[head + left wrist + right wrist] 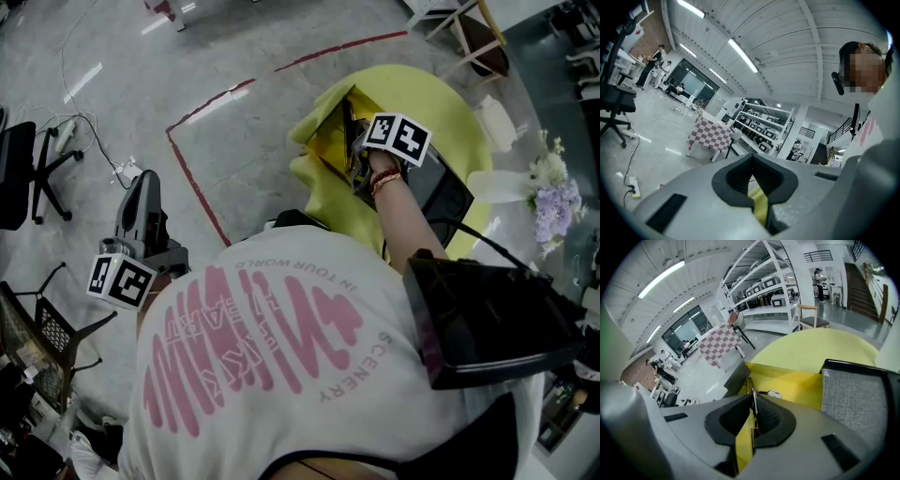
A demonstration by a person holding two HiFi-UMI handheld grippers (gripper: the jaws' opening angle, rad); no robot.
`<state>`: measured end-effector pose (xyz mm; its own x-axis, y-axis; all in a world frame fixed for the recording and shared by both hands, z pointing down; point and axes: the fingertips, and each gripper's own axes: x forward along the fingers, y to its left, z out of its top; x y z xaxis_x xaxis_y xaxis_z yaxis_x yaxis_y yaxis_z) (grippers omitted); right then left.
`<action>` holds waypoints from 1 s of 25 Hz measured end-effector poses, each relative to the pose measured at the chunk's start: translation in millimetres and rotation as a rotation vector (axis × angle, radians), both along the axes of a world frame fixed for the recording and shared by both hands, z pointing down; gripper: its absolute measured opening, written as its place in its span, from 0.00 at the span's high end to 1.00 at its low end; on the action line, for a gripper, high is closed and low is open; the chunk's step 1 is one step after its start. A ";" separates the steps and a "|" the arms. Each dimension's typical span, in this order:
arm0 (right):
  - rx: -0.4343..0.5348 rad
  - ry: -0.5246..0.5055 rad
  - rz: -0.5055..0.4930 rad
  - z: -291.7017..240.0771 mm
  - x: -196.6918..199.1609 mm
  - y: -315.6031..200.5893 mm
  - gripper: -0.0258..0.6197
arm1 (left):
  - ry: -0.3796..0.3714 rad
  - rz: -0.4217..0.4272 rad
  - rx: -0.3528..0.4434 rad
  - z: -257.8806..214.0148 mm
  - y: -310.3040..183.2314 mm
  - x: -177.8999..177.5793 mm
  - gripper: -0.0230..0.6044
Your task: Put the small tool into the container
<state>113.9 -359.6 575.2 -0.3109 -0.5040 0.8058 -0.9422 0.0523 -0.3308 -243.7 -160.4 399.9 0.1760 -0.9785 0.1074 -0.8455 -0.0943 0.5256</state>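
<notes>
White cloth of the person's shirt (281, 375) fills the near part of the head view, and a black case (487, 319) is seen at the near right. At the near left, the left gripper (751, 161) is held low and level, well apart from the work; its jaws are pressed together with nothing between them. Farther on, the right gripper (753, 401) is tilted down over the open yellow box (787, 383). Its jaws are pinched shut on a thin metal piece, judged to be the small tool (753, 389), which is held just above the box's near wall and is not yet inside. Several things could go wrong from here. If the jaws were spread too soon, the tool could strike the rim and drop outside onto the yellow table (820, 345). So thin a piece could also slip or twist between the pads as the wrist turns. The box looks light, so it could be shoved or tipped if its wall were pressed. Just right of the box a black tray with a grey lining (855, 401) is set; it crowds that side, and a stray tool could land in it. At the far right of the table, a white vase of flowers (548, 187) is placed clear of the reach. Beyond, a red floor line (197, 178), a checked table (723, 345) and shelves (764, 291) are seen.
</notes>
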 end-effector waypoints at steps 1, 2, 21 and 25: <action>-0.002 -0.001 0.005 0.3 0.3 -0.2 0.94 | -0.001 -0.002 0.000 0.1 0.3 -0.8 0.95; -0.004 -0.003 0.012 0.7 0.7 -0.4 0.94 | -0.001 -0.004 -0.001 0.1 0.5 -1.4 0.95; -0.035 -0.027 0.092 5.5 7.9 -1.5 0.91 | 0.000 -0.013 0.002 -0.5 2.8 -4.7 0.95; -0.037 -0.026 0.099 6.1 9.4 -1.9 0.91 | -0.001 -0.019 0.000 -0.2 4.6 -4.9 0.95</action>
